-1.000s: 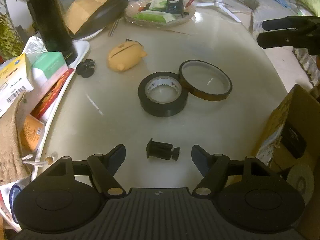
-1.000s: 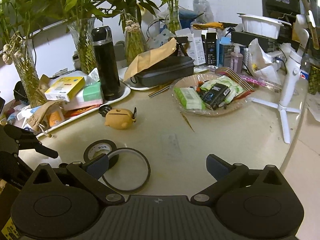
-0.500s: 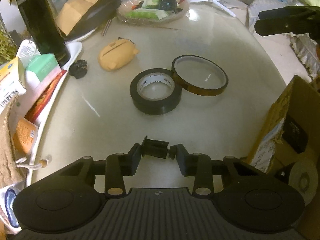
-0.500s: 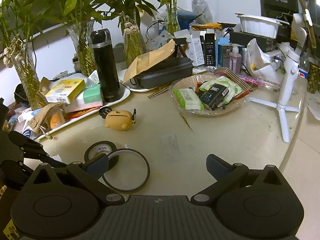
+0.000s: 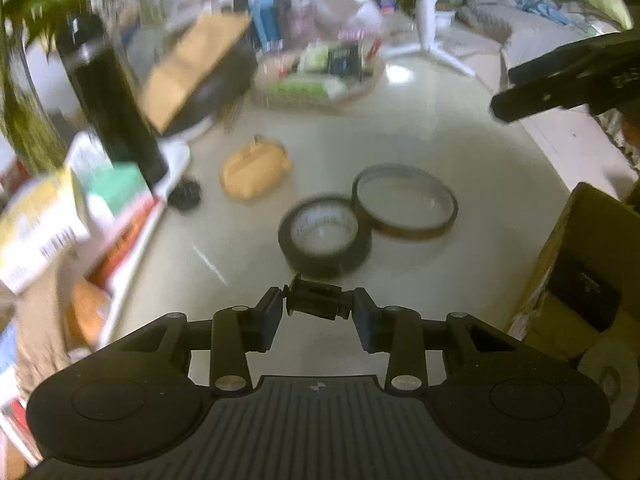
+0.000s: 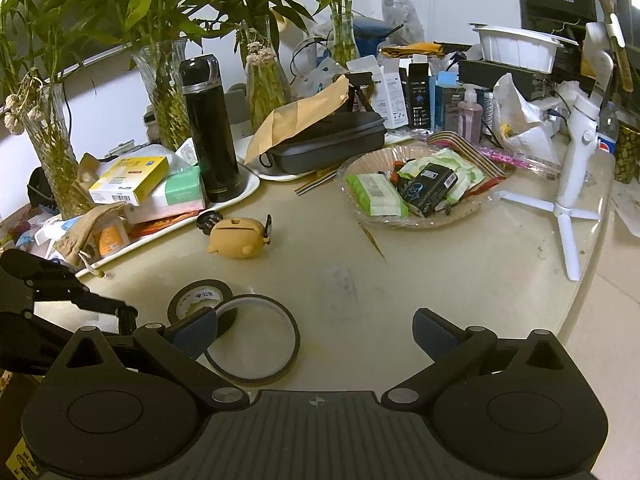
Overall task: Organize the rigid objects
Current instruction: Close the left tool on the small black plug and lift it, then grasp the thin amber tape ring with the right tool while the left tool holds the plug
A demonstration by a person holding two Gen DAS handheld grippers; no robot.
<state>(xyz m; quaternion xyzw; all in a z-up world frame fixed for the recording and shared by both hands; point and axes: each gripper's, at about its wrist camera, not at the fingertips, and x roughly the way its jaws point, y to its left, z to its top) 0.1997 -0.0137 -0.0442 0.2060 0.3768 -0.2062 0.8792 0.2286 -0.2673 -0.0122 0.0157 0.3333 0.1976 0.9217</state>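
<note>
My left gripper (image 5: 316, 312) is shut on a small black cylindrical part (image 5: 316, 303), held end to end between the blue pads and lifted clear of the pale table (image 5: 460, 148). Just beyond it lie a black tape roll (image 5: 324, 238) and a thin amber tape ring (image 5: 404, 202), touching each other. A yellow pig-shaped case (image 5: 254, 174) and a small black knob (image 5: 185, 196) lie farther back left. My right gripper (image 6: 316, 330) hangs open above the table, its left finger over the amber tape ring (image 6: 252, 340), with nothing between its fingers.
An open cardboard box (image 5: 576, 280) holding a black item stands at the right. A white tray (image 6: 248, 188) with a black flask (image 6: 210, 132) and boxes lines the left. A glass dish of packets (image 6: 416, 186), a white tripod (image 6: 572, 184) and plant vases (image 6: 52, 148) stand behind.
The left gripper's jaws closed on the small black part and lifted it off the table, tilting the view upward. The right gripper stayed where it was.
</note>
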